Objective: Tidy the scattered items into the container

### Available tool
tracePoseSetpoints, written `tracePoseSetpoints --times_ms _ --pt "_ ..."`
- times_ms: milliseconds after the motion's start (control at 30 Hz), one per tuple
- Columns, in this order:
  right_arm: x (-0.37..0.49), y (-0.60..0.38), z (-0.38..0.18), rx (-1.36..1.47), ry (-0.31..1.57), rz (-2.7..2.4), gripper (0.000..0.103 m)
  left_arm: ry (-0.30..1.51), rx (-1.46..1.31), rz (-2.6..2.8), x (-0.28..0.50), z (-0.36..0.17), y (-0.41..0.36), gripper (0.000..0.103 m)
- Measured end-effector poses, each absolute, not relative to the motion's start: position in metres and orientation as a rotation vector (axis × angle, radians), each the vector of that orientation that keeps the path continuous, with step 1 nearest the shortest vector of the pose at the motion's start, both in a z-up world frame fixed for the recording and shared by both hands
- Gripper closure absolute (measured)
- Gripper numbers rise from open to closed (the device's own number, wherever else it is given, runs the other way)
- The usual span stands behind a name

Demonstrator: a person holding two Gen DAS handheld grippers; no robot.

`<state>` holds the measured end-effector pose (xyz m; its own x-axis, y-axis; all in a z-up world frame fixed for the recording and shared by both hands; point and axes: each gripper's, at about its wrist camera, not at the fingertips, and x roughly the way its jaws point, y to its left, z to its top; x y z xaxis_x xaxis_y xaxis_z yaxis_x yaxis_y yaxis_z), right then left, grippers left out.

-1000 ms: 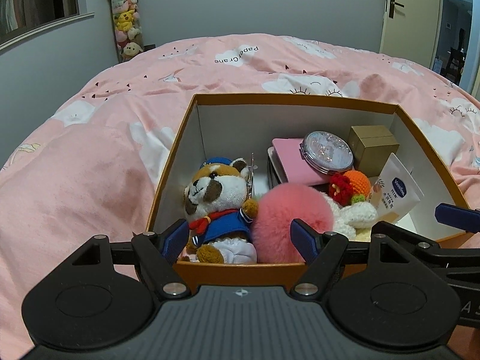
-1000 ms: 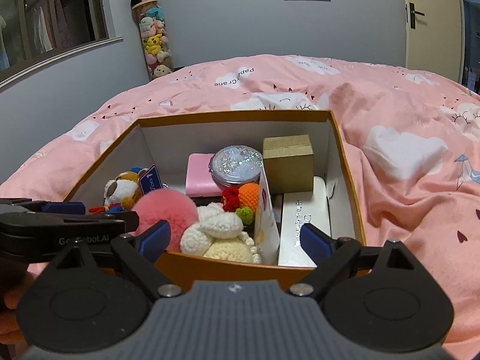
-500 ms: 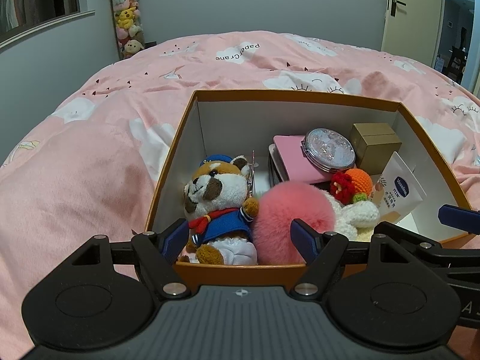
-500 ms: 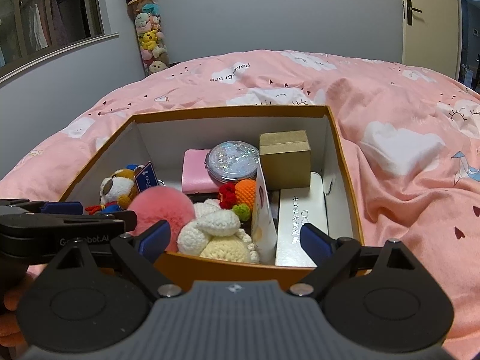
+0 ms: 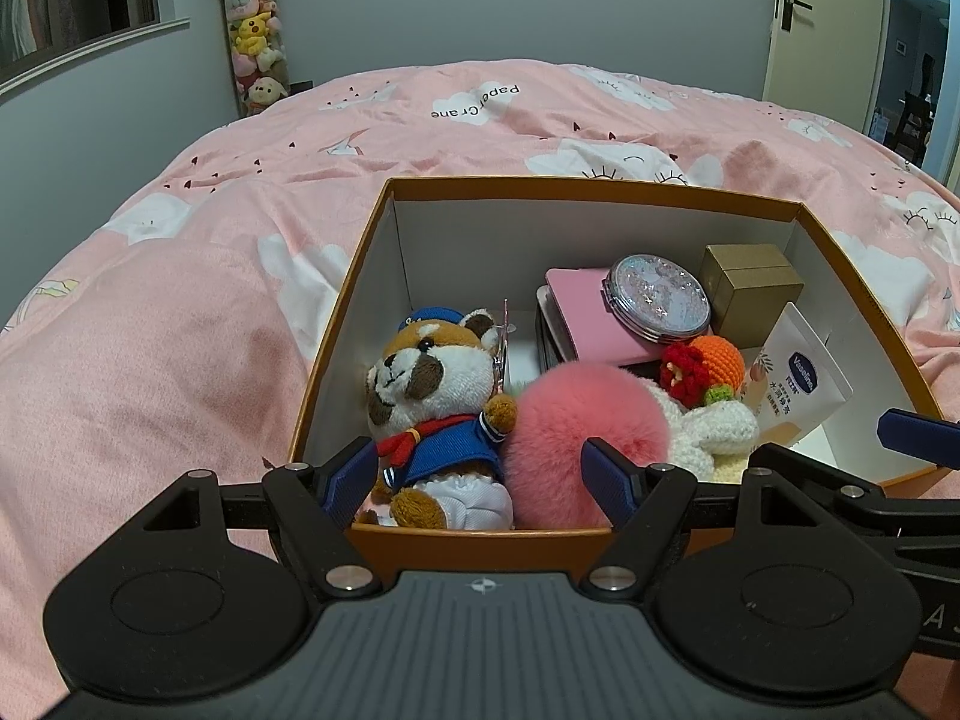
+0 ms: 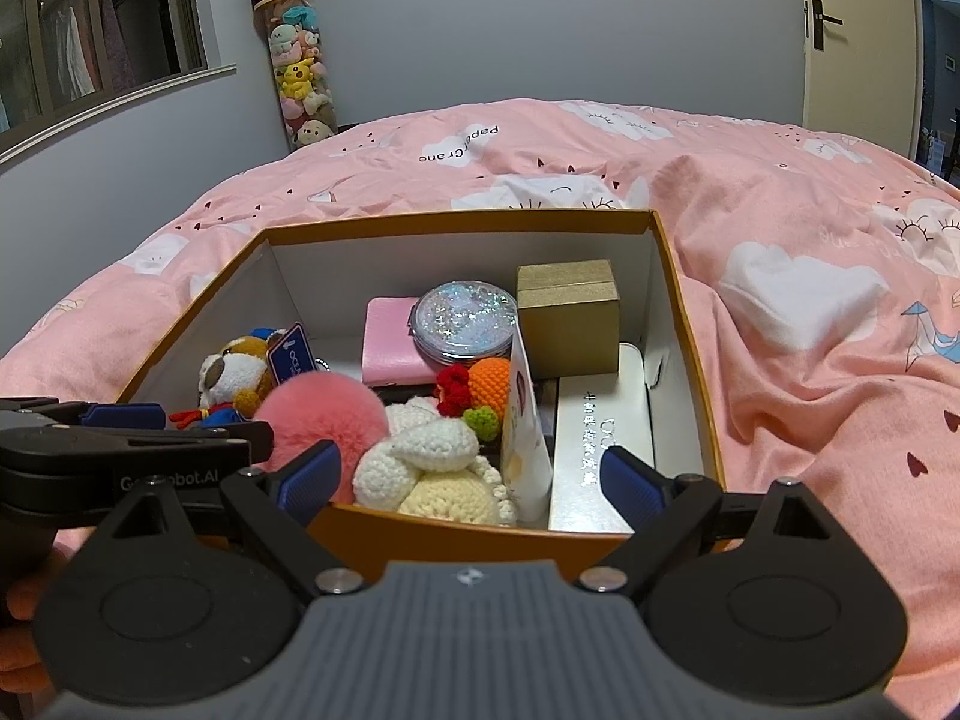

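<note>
I have both tongs held at the near edge of the orange cardboard box [image 5: 600, 187], which sits on the bed's pink cloud-print duvet [image 5: 180, 312]. The left tongs [image 5: 480, 474] are spread wide with nothing between the blue pads, hovering just over the box's near rim. The right tongs [image 6: 474, 471] are likewise spread apart and empty, and the left pair shows at the lower left edge of the right wrist view.

Everything I can see of the task's items lies inside the box. In the near left corner a plush red panda in a blue sailor outfit [image 5: 432, 396] sits upright, touching the pink fluffy pom-pom [image 5: 576, 414] beside it. Against the pom-pom's right lies a cream crocheted bunny [image 6: 432, 462], with a crocheted orange-and-red flower bunch [image 6: 480, 384] on top of it. Behind these, a pink wallet [image 6: 387, 336] lies flat, and a round glitter compact mirror [image 6: 465, 318] rests partly on it. A small gold box [image 6: 567, 315] stands in the far right corner. A white Vaseline tube [image 5: 792, 384] leans upright between the crocheted toys and a long white box with silver lettering [image 6: 591, 444] that lies along the right wall.

Against the far wall stands a clear tall tube of small plush toys [image 6: 297, 78].
</note>
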<state>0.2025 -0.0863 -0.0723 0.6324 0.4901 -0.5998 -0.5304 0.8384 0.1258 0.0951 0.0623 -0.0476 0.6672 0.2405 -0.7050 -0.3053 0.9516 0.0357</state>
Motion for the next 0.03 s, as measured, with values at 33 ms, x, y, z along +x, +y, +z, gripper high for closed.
tracePoseSetpoints --times_ms 33 --pt "0.2026 -0.0865 -0.0723 -0.065 0.667 0.584 0.009 0.782 -0.088 0.308 0.0950 -0.0475 0.0624 0.015"
